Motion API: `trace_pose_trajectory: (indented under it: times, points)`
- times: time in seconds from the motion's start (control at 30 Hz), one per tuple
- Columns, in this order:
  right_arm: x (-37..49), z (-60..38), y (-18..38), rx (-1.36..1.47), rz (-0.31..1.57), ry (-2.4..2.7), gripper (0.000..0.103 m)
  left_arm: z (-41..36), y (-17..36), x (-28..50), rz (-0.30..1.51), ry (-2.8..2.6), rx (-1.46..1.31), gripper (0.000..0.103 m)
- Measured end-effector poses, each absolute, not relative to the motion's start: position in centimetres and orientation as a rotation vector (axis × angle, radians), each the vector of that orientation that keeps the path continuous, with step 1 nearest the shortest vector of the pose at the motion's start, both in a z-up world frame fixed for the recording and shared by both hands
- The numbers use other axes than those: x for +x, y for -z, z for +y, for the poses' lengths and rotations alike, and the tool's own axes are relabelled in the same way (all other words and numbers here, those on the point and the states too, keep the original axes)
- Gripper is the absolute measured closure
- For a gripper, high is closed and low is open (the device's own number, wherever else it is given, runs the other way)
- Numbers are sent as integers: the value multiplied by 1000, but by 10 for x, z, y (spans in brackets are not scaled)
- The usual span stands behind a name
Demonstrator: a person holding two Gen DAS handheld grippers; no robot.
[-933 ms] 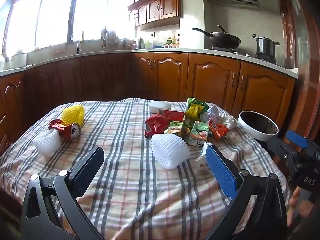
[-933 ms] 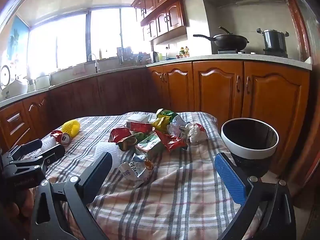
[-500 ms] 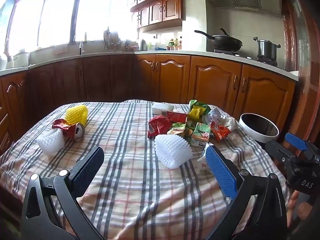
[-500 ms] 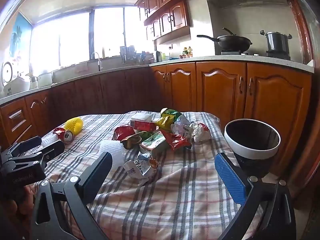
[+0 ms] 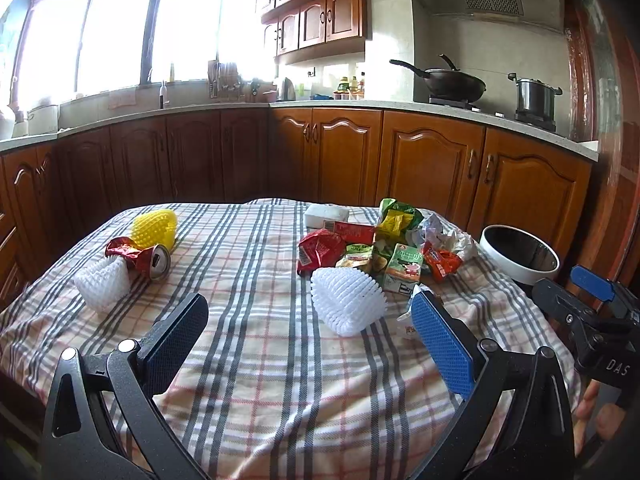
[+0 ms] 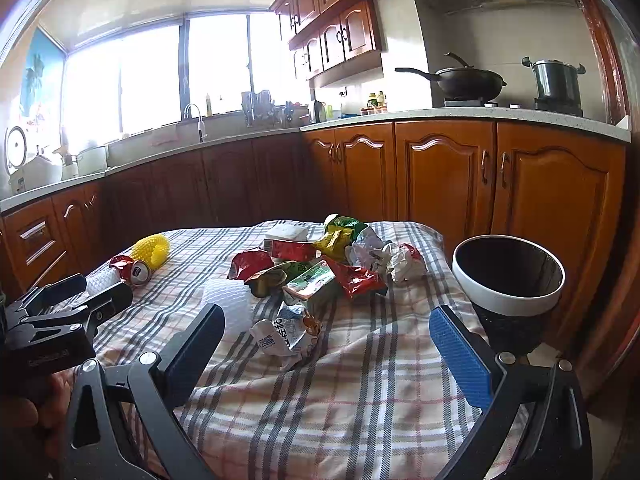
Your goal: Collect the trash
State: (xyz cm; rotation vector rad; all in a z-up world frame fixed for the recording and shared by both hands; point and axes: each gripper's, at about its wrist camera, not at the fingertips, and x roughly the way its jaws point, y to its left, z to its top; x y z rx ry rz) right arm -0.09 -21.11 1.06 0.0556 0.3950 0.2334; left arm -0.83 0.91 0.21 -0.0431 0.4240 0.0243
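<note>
Trash lies on a plaid-clothed table [image 5: 260, 360]: a heap of wrappers and cartons [image 5: 384, 248] at the far right, a white foam net [image 5: 346, 304], a crushed red can [image 5: 146, 258], a yellow foam net [image 5: 156, 226] and another white net [image 5: 102, 286] at the left. My left gripper [image 5: 308, 332] hangs open above the near cloth, holding nothing. My right gripper [image 6: 326, 340] is open too, with a crumpled white wrapper [image 6: 286, 336] just beyond its fingers. A white-rimmed bin [image 6: 508, 276] stands off the table's right edge.
Wooden kitchen cabinets [image 5: 432, 168] ring the room behind the table. A wok [image 5: 452, 82] and a steel pot [image 5: 534, 96] sit on the stove at the back right. The right gripper [image 5: 592, 316] shows at the left view's right edge, a hand under it.
Both views have tilted up and pulled back slightly, so the table sits lower in frame. Nothing on the table has moved, and both grippers stay open.
</note>
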Motion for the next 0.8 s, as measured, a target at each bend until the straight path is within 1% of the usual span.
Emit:
trace_pose_trajectory:
  times: [0.8]
  points:
    - [0,-206,-7,55,413,-254,0,12,5,-4,441,-28,-46,0]
